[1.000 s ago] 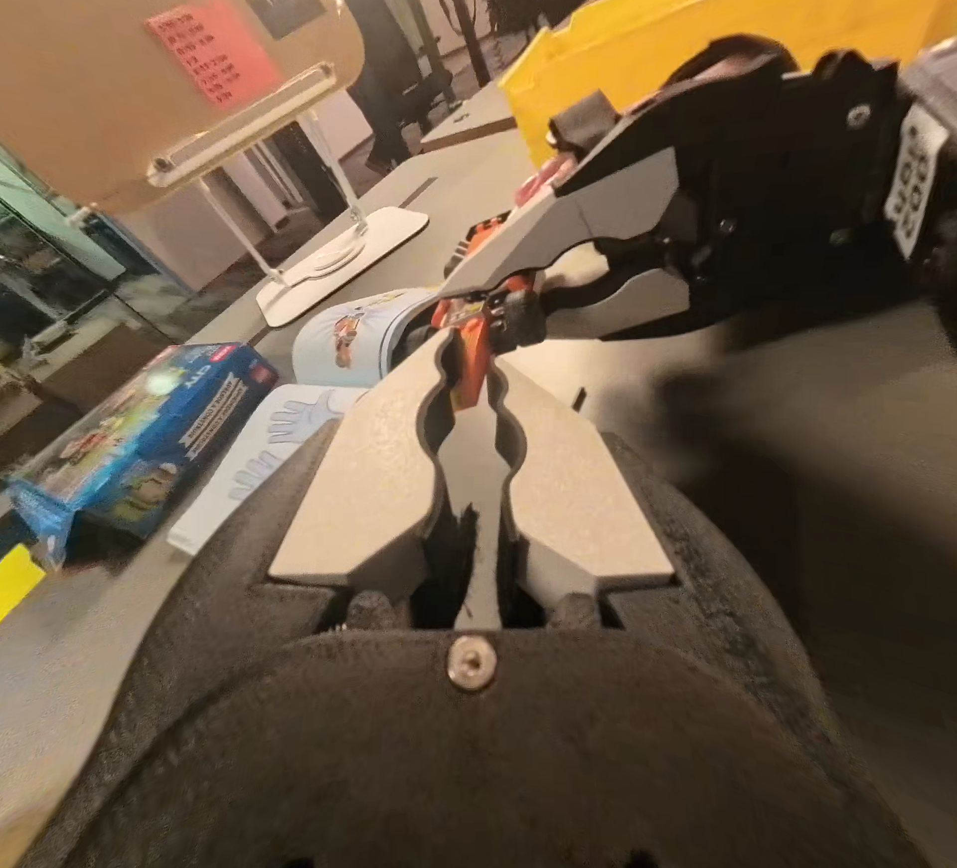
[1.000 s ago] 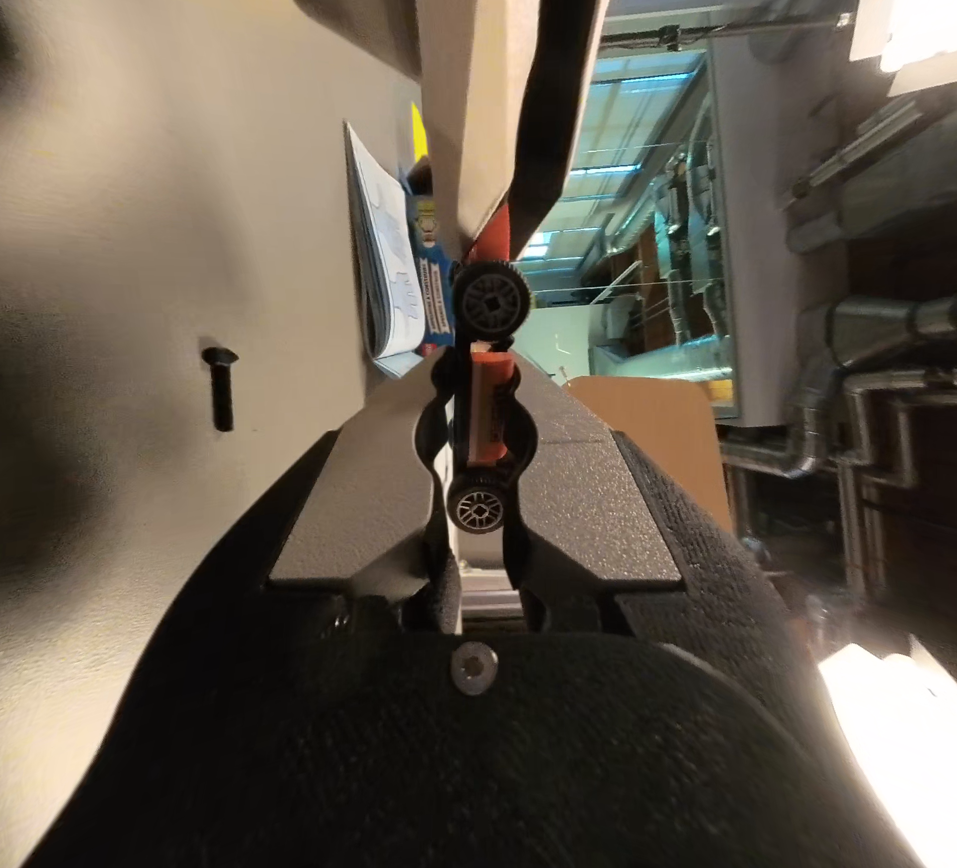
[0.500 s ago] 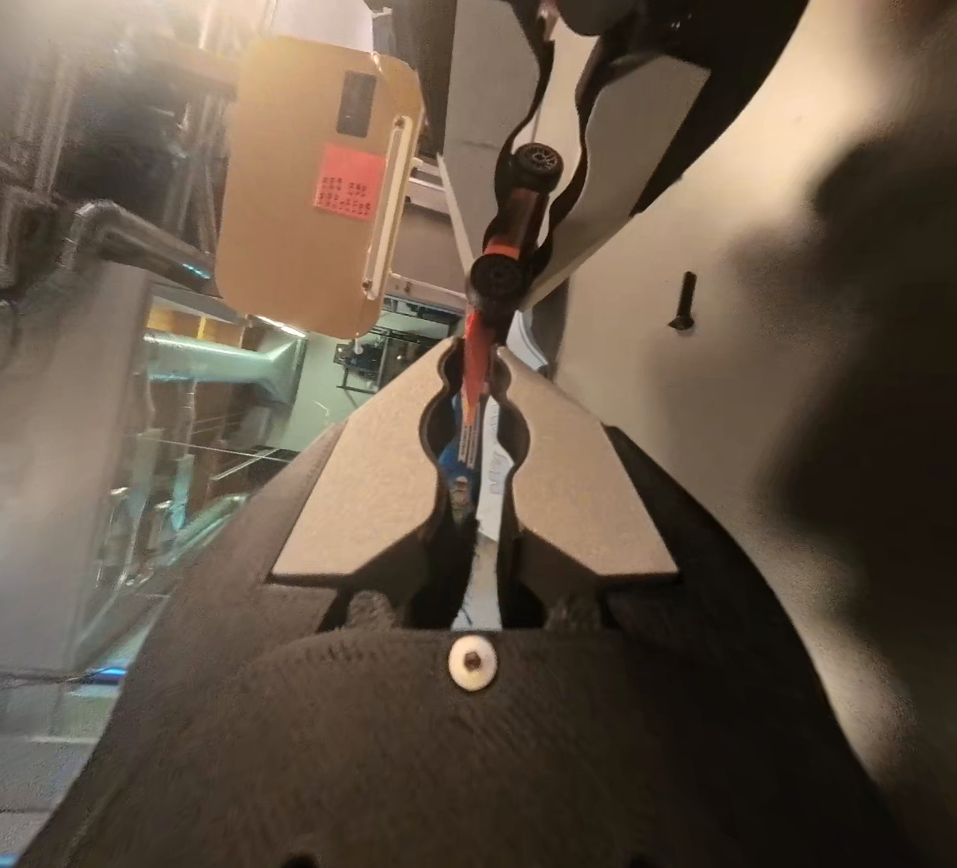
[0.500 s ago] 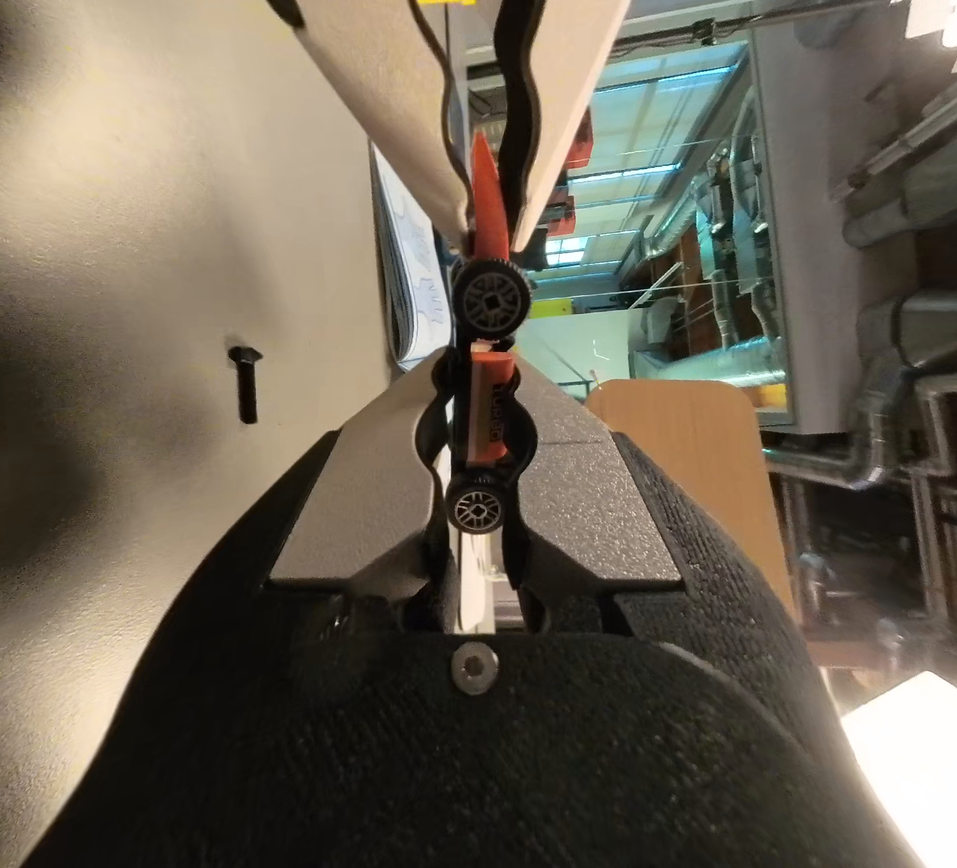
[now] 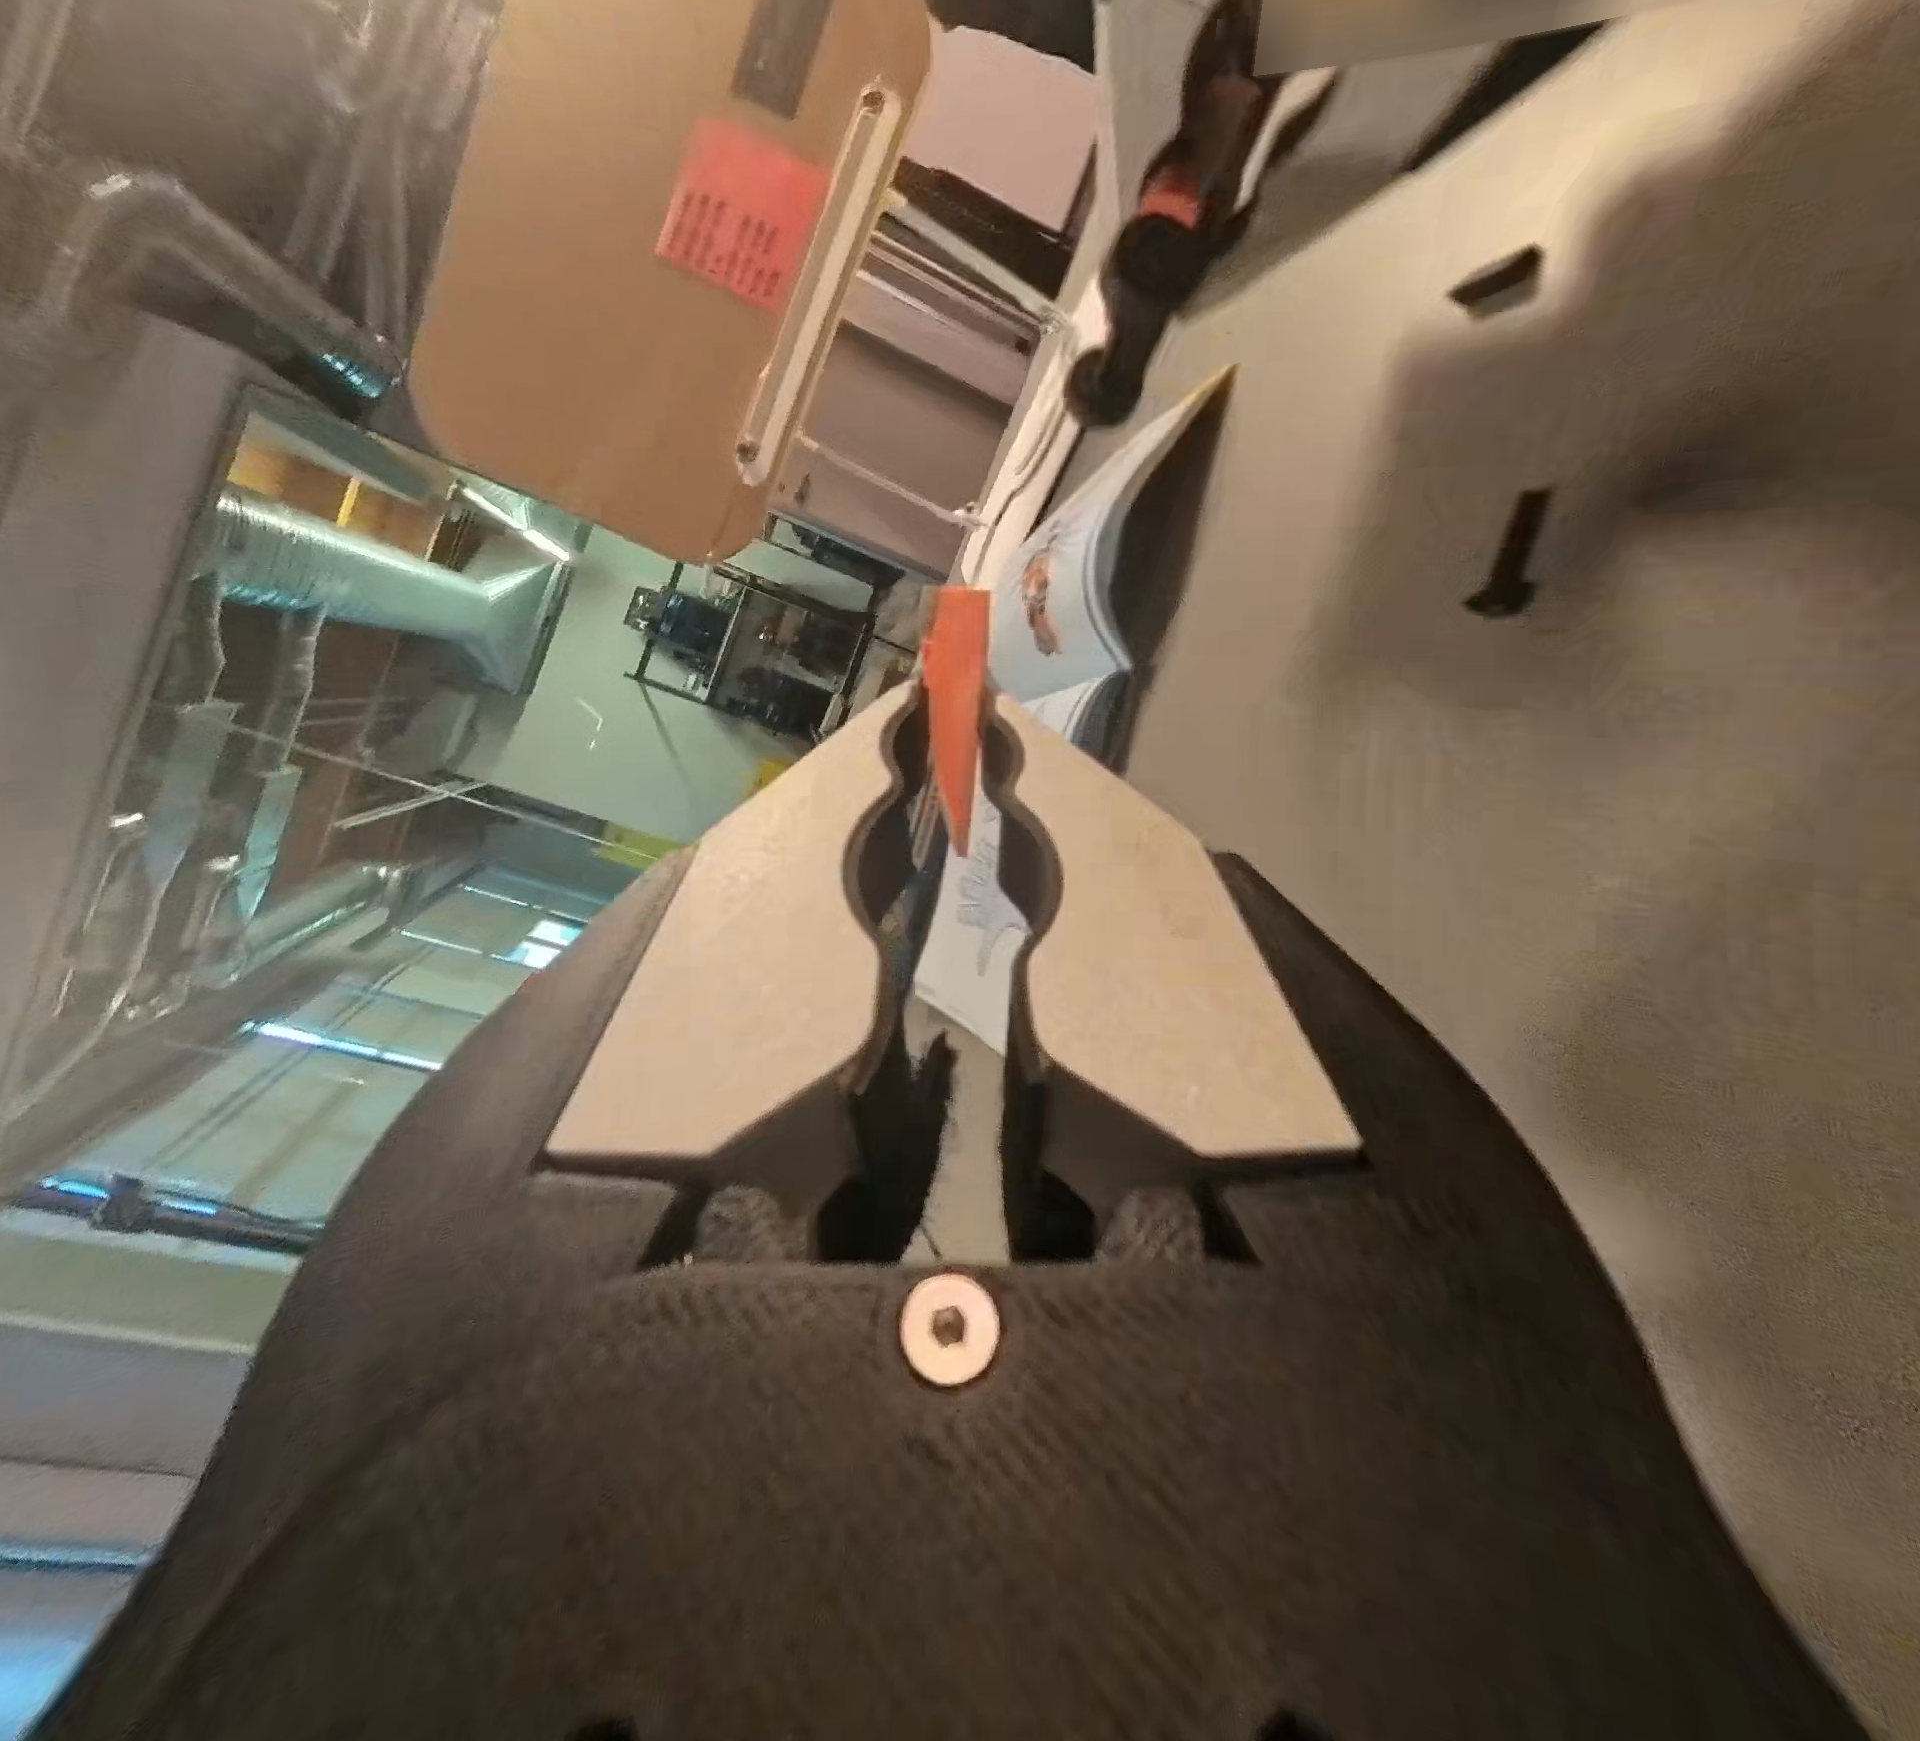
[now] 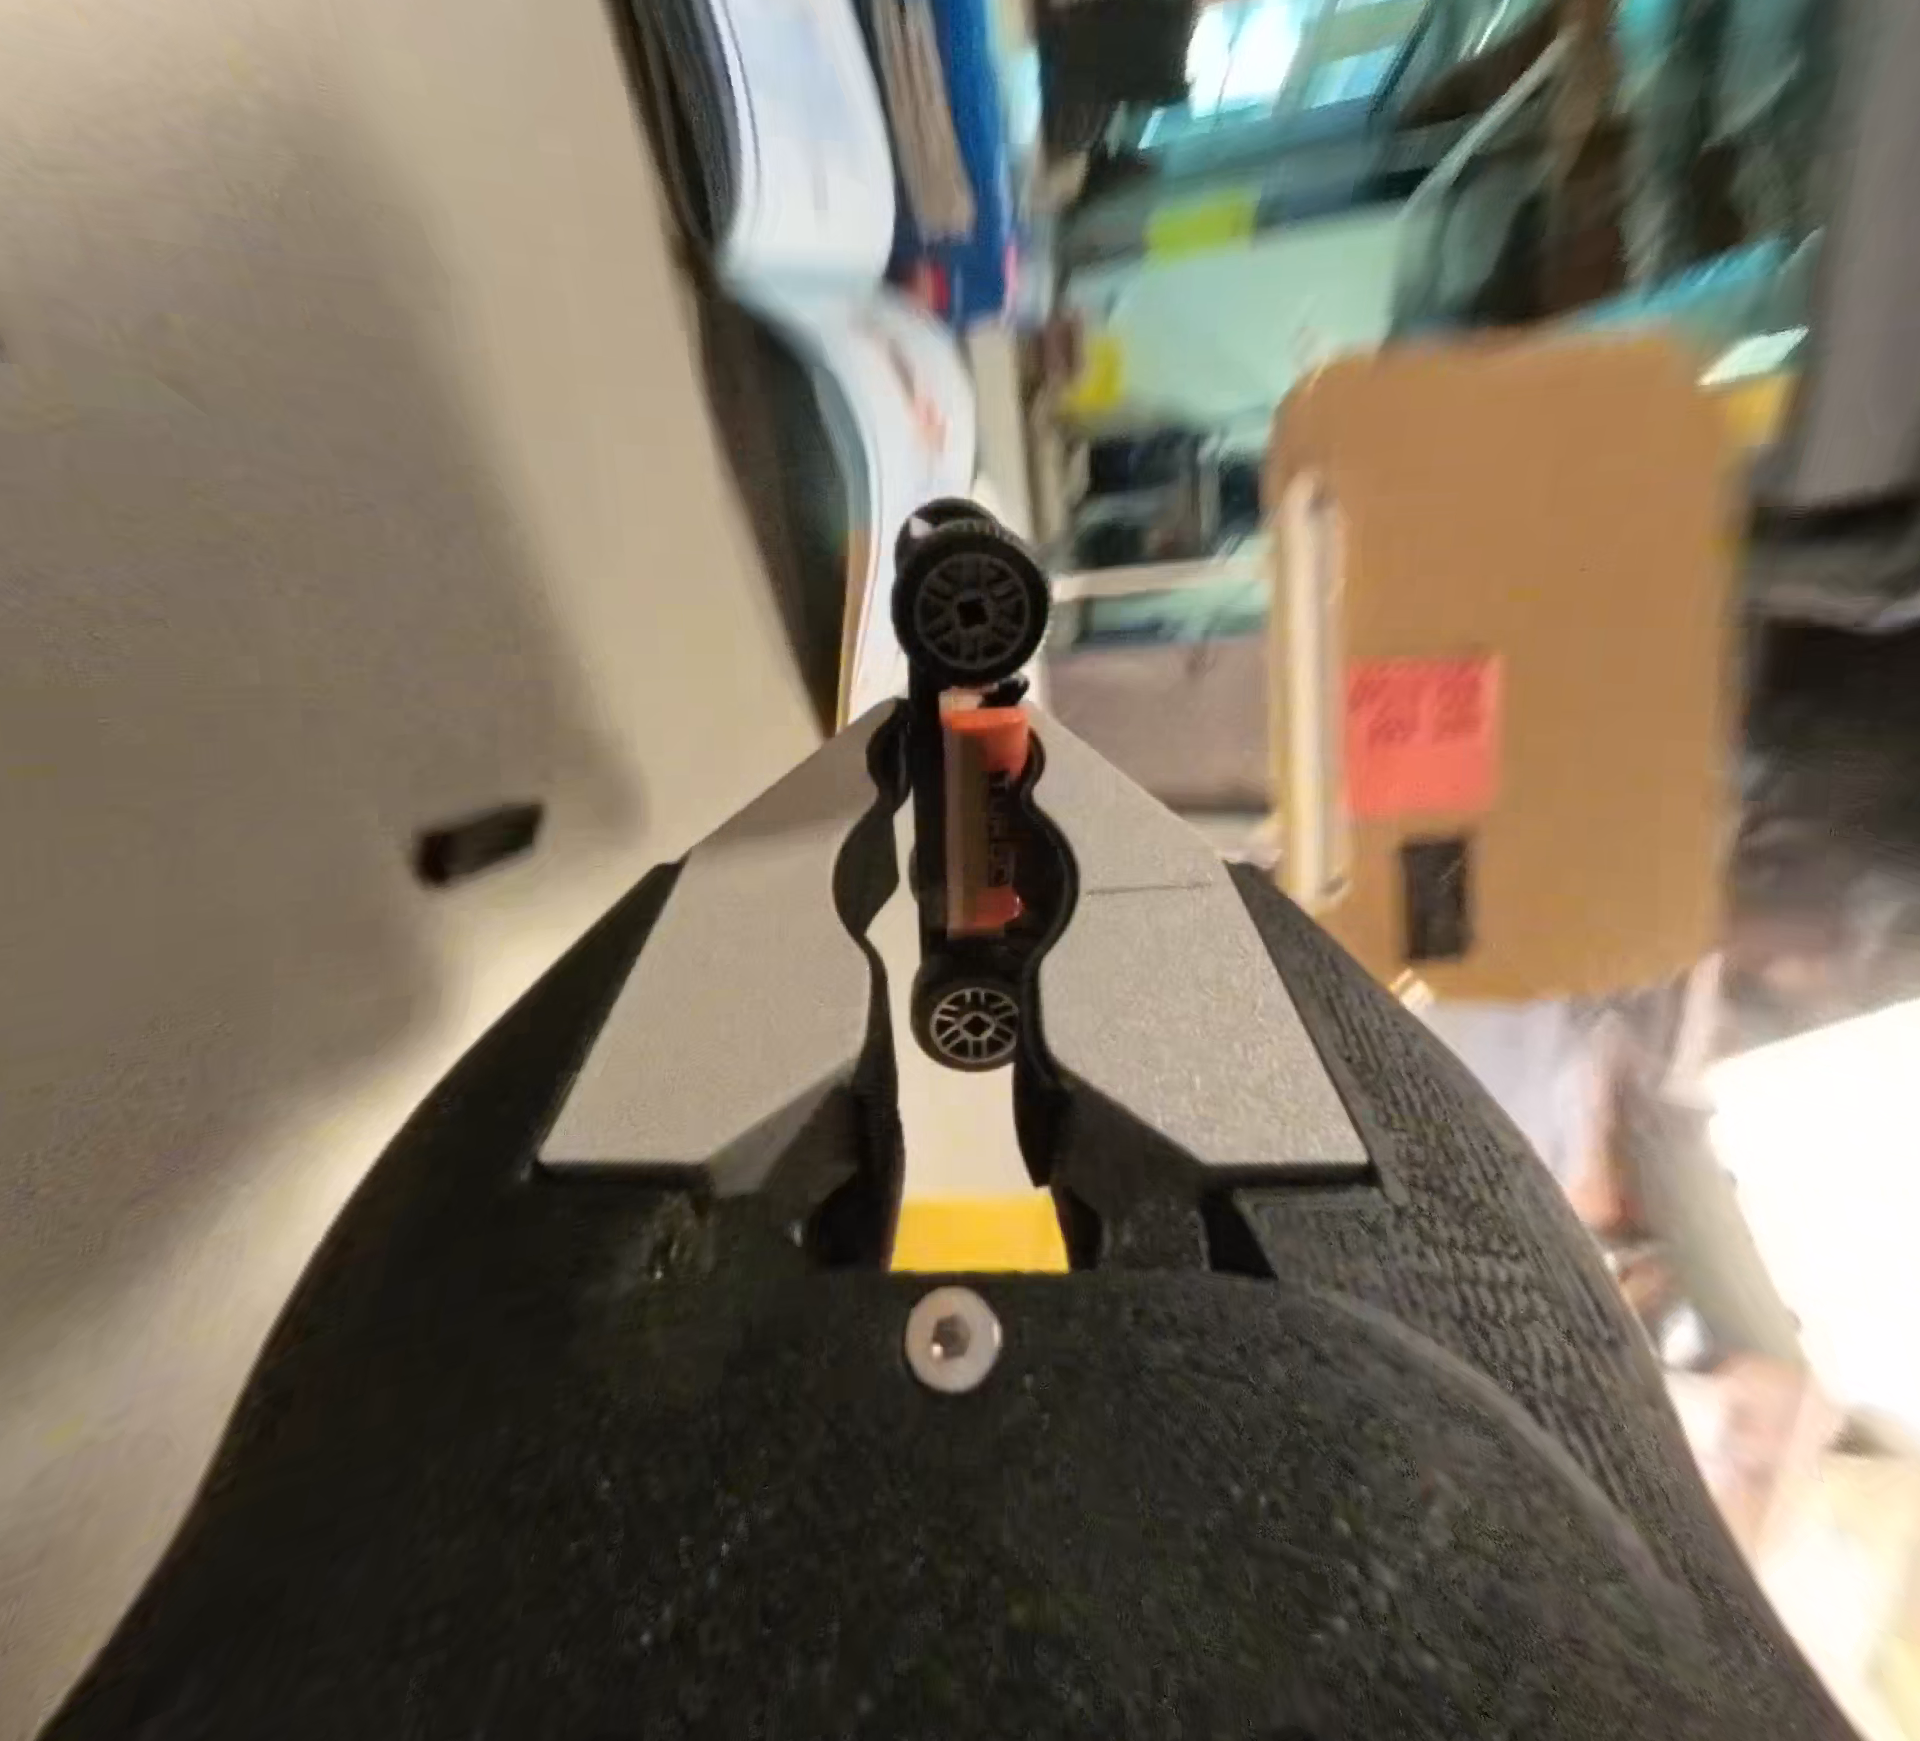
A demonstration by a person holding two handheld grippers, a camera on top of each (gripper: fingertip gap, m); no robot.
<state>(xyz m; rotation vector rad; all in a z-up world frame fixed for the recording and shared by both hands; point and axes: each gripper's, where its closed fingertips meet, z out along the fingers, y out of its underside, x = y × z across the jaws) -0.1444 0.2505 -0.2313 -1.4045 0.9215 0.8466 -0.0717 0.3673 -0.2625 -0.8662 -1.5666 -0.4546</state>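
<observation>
the two grippers have pulled apart since half a second ago. the left gripper (image 5: 951, 704) pinches a loose thin orange wedge-shaped plastic piece (image 5: 954, 715); the right gripper (image 6: 961, 735) clamps the small orange-and-black toy car (image 6: 971, 818), both beside the grey table (image 5: 1558, 860), near the open booklet (image 5: 1070, 590).

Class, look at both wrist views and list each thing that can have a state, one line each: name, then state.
Left gripper: shut on an orange wedge piece, which sticks out past the tips.
Right gripper: shut on a toy car, turned on its side.
Booklet: lying open on the table.
Black screw: loose on the table.
</observation>
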